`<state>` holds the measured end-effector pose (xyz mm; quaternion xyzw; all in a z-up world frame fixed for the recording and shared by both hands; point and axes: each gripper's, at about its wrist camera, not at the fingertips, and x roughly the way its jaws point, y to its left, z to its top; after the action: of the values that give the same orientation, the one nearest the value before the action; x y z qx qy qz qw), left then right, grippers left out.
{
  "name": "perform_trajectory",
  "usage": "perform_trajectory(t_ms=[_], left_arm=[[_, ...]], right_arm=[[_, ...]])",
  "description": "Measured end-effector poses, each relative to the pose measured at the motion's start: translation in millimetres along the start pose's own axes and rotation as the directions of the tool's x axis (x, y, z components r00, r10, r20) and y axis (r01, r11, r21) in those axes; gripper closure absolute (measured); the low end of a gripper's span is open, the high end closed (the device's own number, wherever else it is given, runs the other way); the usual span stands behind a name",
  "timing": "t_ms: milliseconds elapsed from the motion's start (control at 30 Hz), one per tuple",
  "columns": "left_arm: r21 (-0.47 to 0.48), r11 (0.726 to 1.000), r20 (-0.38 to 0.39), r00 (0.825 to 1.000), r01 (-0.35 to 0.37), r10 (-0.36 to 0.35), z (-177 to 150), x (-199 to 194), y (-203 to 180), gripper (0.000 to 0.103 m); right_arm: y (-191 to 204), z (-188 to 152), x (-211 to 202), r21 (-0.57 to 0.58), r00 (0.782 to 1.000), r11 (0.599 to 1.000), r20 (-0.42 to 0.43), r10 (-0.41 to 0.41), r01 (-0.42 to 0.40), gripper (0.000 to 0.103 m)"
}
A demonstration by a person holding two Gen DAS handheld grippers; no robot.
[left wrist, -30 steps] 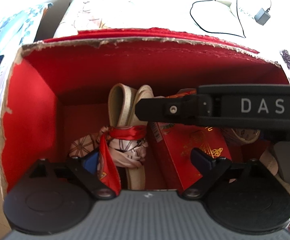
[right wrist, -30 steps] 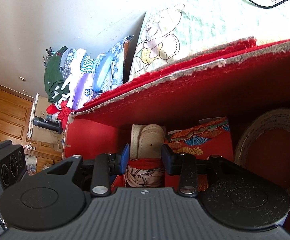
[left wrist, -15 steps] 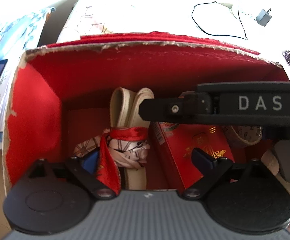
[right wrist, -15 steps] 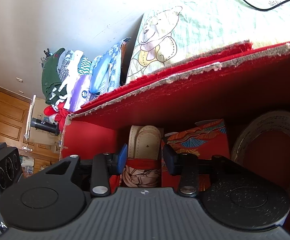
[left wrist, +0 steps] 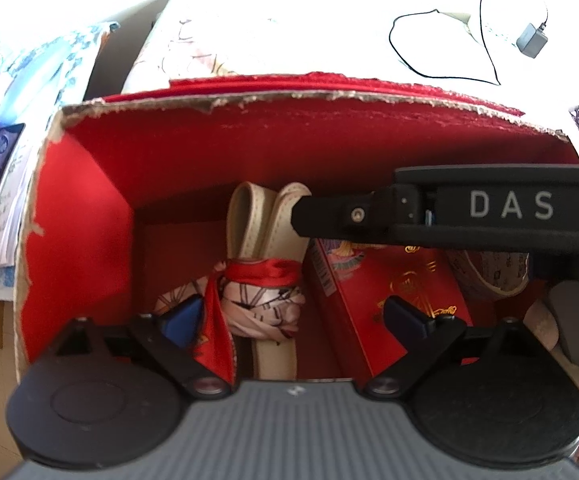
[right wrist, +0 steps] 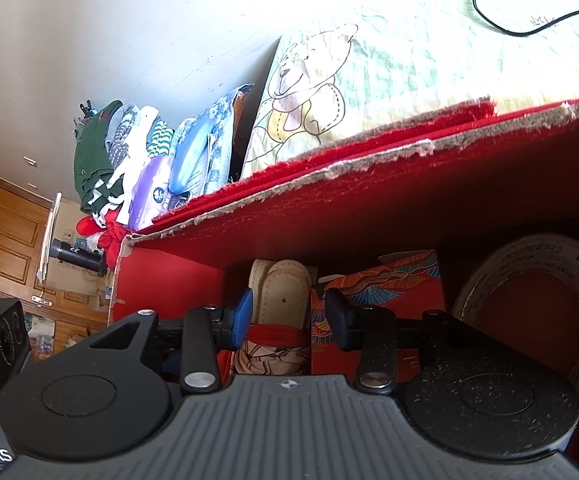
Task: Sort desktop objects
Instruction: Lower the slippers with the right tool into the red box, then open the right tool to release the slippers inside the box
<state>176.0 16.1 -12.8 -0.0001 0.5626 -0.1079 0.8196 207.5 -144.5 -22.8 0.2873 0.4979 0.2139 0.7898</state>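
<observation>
A red box (left wrist: 77, 220) with torn edges holds a cream belt (left wrist: 265, 220) bundled with a red patterned scarf (left wrist: 265, 308), a red packet (left wrist: 401, 280) and a tape roll (left wrist: 489, 276). My left gripper (left wrist: 293, 316) hangs open above the bundle and the packet, with the scarf's red tail lying over its left finger. The right gripper's finger (left wrist: 329, 216) reaches in from the right over the belt's top. In the right wrist view my right gripper (right wrist: 289, 316) is open, straddling the belt (right wrist: 285, 284) and scarf (right wrist: 273, 354); the packet (right wrist: 401, 280) and tape roll (right wrist: 529, 248) sit to its right.
The box stands on a bear-print bedspread (right wrist: 309, 92). A black cable with a grey charger (left wrist: 531, 40) lies behind it. Packets (right wrist: 193, 152) and folded clothes (right wrist: 101, 160) are stacked to the left, near a wooden door (right wrist: 1, 232). A hand (left wrist: 545, 328) holds the right gripper.
Both grippers have drawn back slightly from the box, so it sits lower in the views. The right gripper's jaws have spread a little. The bundle stays in the box.
</observation>
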Motion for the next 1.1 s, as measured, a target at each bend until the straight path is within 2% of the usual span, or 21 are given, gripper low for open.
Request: perform_trajectory(t_ms=[167,300,367,467,600,767,900,1100], left_arm=[[0.006,1.000,0.007,1.000,-0.009,0.009,10.0,16.6,-6.1,0.007],[0.011,1.000,0.018,1.000,-0.024,0.023,8.7,13.7,-5.7,0.006],[0.018,1.000,0.038,0.999,-0.023,0.022,7.3,10.6,-6.1,0.004],[0.030,0.999,0.050,0.998,-0.045,0.043,5.9,8.1,-8.4,0.005],[0.025,0.997,0.076,0.994,-0.076,0.074,5.5,5.3,-12.2,0.006],[0.002,0.995,0.098,0.990,-0.102,0.101,5.7,-5.0,-17.5,0.005],[0.011,0.992,0.158,0.980,-0.128,0.124,2.2,-26.1,-27.7,0.004],[0.025,0.982,0.188,0.966,-0.186,0.178,-8.3,-41.2,-41.9,0.004]], right_arm=[[-0.1,0.9,-0.3,0.001,1.000,1.000,0.016,-0.017,0.017,0.059],[-0.4,2.4,0.3,0.003,0.999,1.000,0.022,-0.025,0.025,0.059],[2.2,1.8,-2.9,-0.008,0.998,0.998,0.038,-0.056,0.057,0.057],[8.3,-1.4,-15.8,-0.018,0.994,0.996,0.069,-0.090,0.092,0.057],[11.7,-9.1,-49.3,0.004,0.986,0.997,0.146,-0.075,0.076,0.057],[9.1,-33.5,-90.5,0.043,0.966,0.998,0.252,-0.049,0.039,0.056],[12.9,-49.2,-106.6,0.025,0.954,0.998,0.294,-0.060,0.055,0.056],[22.8,-68.5,-121.9,-0.025,0.935,0.995,0.345,-0.078,0.093,0.056]])
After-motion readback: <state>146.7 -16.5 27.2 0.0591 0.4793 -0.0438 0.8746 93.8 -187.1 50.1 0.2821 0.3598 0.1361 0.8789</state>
